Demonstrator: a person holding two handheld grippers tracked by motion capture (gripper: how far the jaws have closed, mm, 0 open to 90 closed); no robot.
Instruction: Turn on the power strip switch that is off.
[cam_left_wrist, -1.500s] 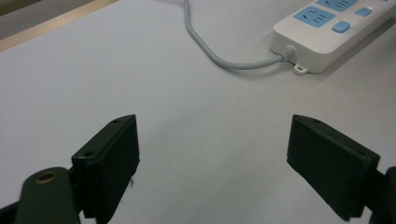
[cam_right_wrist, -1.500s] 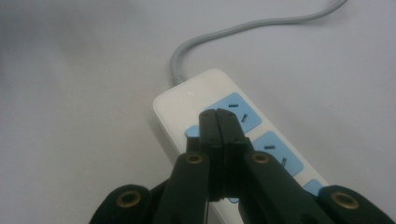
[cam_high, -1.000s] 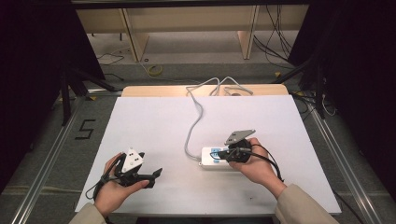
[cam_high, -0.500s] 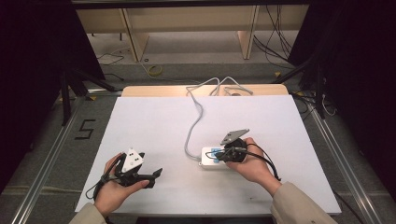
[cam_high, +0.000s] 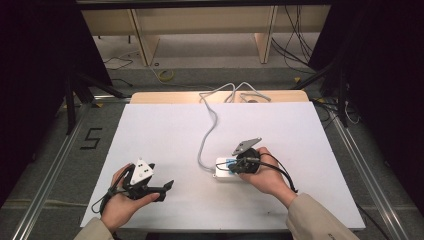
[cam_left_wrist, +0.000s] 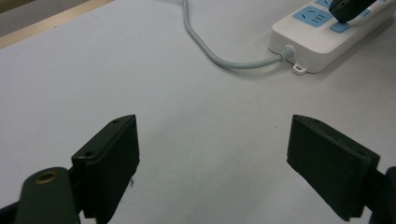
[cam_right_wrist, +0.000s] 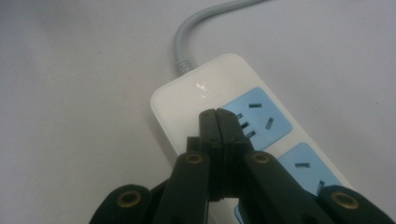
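Note:
A white power strip (cam_high: 221, 172) with blue sockets (cam_right_wrist: 261, 116) lies right of the table's middle. Its grey cable (cam_high: 207, 130) runs off toward the far edge. My right gripper (cam_high: 234, 167) is shut with nothing between its jaws. Its closed tips (cam_right_wrist: 217, 116) are down on the strip's top face, at the cable end beside the first socket. From the left gripper view the strip (cam_left_wrist: 317, 42) lies at the upper right, with that black tip (cam_left_wrist: 348, 9) on a small blue patch. My left gripper (cam_left_wrist: 215, 154) is open and empty above bare table at the front left (cam_high: 167, 186).
The white table top (cam_high: 165, 130) has a wooden strip along its far edge, where the cable (cam_left_wrist: 224, 60) loops. Metal rails run down both sides of the table. Shelving legs and loose cables lie on the floor beyond.
My right gripper has shifted a little to the left along the power strip. The left gripper has stayed where it was.

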